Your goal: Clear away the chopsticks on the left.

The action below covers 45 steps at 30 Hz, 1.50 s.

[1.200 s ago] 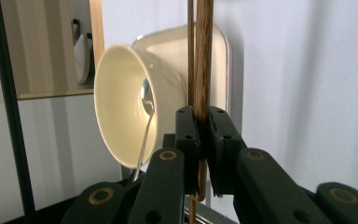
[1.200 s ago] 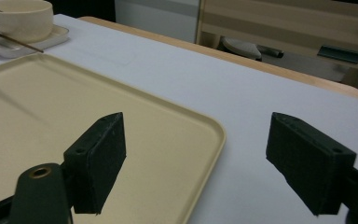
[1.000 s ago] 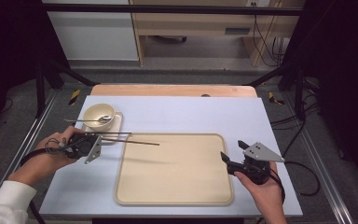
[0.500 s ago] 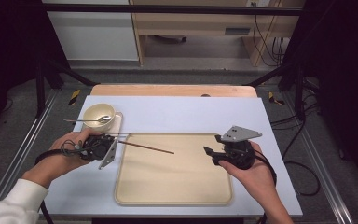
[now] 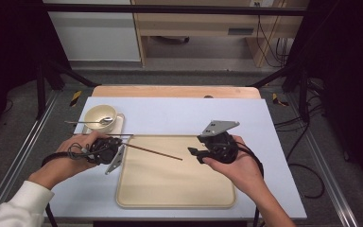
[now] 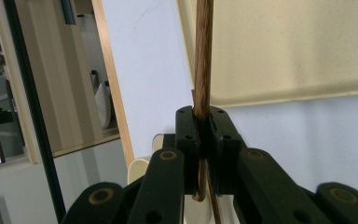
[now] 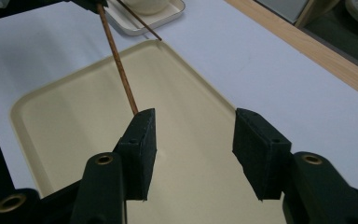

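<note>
Two hand-held grippers hover over the tray: the left hand-held gripper pinches a wooden chopstick; the right hand-held gripper, jaws just closing, stands spread with nothing between.

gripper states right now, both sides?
Left gripper: shut on the thin brown wooden chopstick.
Right gripper: open, nothing between its jaws, which have just been closing.

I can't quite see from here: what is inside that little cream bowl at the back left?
A metal spoon lies in the bowl, its handle sticking out over the rim to the left. Whether there is any food or liquid beneath it cannot be told; the inside looks plain from the high view.
</note>
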Available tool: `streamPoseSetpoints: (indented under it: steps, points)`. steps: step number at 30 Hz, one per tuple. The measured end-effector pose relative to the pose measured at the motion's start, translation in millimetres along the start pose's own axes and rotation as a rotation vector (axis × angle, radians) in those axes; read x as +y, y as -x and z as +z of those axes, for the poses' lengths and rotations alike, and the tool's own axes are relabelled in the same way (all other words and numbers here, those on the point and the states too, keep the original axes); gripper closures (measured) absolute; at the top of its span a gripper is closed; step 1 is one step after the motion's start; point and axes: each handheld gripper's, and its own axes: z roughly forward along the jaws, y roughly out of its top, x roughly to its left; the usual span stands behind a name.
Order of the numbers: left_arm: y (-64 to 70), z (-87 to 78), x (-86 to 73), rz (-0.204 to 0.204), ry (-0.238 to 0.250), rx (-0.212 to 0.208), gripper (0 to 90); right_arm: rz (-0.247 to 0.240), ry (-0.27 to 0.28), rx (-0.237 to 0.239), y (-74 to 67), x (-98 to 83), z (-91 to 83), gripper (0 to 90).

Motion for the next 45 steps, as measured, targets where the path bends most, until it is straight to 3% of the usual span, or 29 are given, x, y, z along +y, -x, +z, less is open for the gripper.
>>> streamPoseSetpoints:
  steps: [12, 21, 32, 45]
  points:
    - [0.5, -1.6, 11.2, 0.036, 0.007, 0.017, 83.9, -0.038, -0.052, 0.073, -14.6, 18.3, 17.7, 53.9]
    - [1.8, -1.8, 14.7, 0.039, 0.017, 0.030, 83.9, -0.039, -0.074, 0.112, -20.8, 32.2, 29.6, 54.9]
    - [7.0, -2.3, 15.5, 0.036, 0.024, 0.037, 83.9, -0.074, -0.129, 0.156, -33.2, 46.1, 48.2, 55.3]
    - [15.3, -4.5, 11.6, 0.032, 0.032, 0.059, 83.9, -0.063, -0.185, 0.221, -43.3, 55.0, 71.2, 55.2]
